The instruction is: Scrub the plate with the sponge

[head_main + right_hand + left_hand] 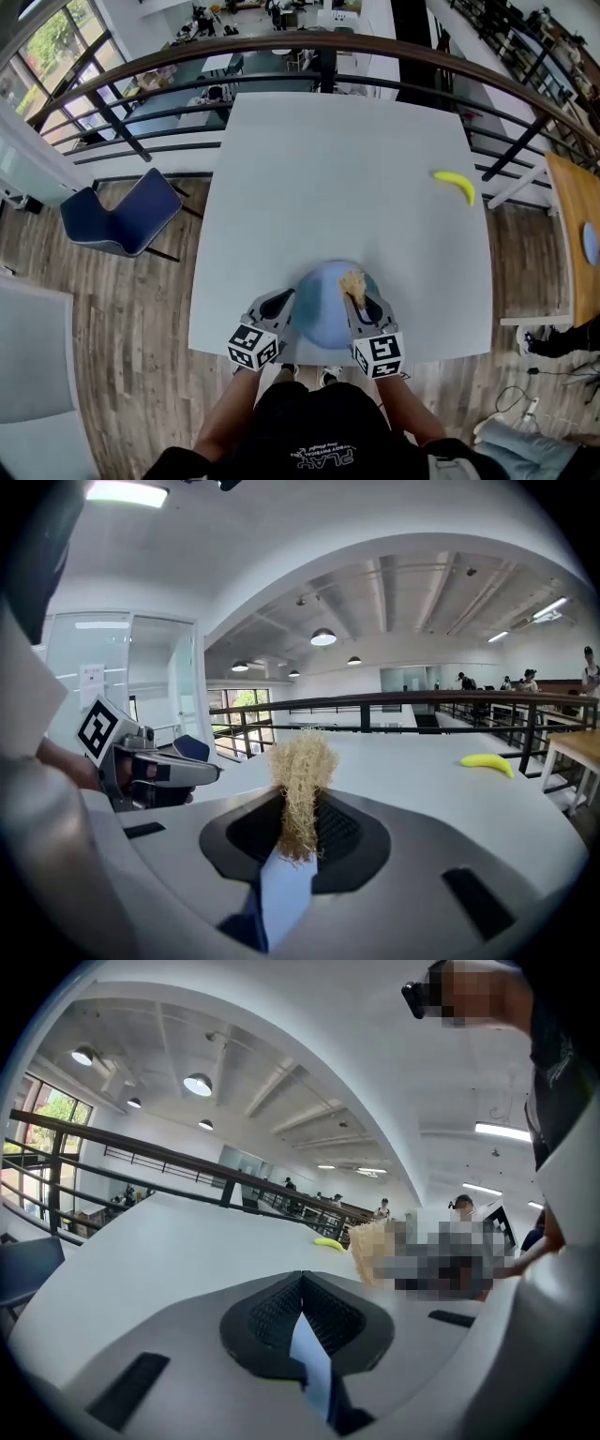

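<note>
A round blue plate (328, 309) is at the near edge of the white table (347, 159), right in front of me. My left gripper (286, 305) is shut on the plate's left rim, and a thin blue sliver of the plate (309, 1358) shows between its jaws. My right gripper (362, 302) is shut on a tan fibrous sponge (353, 284), which stands upright over the right part of the plate. In the right gripper view the sponge (300, 785) sticks up from the jaws with the blue plate (284, 897) just below it.
A yellow banana (456, 185) lies far off at the table's right side. A blue chair (122, 217) stands on the wooden floor to the left. A dark railing (281, 56) runs behind the table, and a wooden table edge (574, 234) is at the right.
</note>
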### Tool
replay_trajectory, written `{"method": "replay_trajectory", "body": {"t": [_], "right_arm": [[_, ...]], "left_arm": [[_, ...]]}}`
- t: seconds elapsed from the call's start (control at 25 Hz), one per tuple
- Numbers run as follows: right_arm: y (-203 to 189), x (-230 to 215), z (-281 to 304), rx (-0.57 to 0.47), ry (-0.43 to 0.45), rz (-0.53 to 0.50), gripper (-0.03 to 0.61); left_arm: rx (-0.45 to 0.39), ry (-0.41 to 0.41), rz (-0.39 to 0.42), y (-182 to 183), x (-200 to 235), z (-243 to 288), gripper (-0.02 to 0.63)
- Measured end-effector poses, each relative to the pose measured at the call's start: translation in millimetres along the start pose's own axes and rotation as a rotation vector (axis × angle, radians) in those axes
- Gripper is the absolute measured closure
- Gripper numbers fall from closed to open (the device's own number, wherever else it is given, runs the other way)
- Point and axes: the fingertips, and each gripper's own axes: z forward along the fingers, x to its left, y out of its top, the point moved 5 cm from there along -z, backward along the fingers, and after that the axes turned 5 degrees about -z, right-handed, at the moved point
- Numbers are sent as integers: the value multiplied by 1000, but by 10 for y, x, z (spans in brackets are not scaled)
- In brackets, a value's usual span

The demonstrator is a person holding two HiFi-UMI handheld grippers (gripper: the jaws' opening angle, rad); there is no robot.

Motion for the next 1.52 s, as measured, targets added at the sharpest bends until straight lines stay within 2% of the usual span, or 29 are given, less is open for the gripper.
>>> {"method": "replay_trajectory", "body": {"t": [0.52,0.76,0.96,1.2,1.52], "right_arm": [[-565,46,352,182,53,50,506],[-653,143,582,265,92,40,506],[-664,279,782,287,124,36,506],[-765,349,878,318,170,11,506],[-917,483,1065,407,188,-29,506]], "left_arm": [[80,18,-57,-453,242,219,601],[89,35,-80,-468,398,209,601],[56,36,-109,-375,543,129,601],[60,49,-101,-359,631,120,601],[45,44,-142,-380,693,59,601]]}}
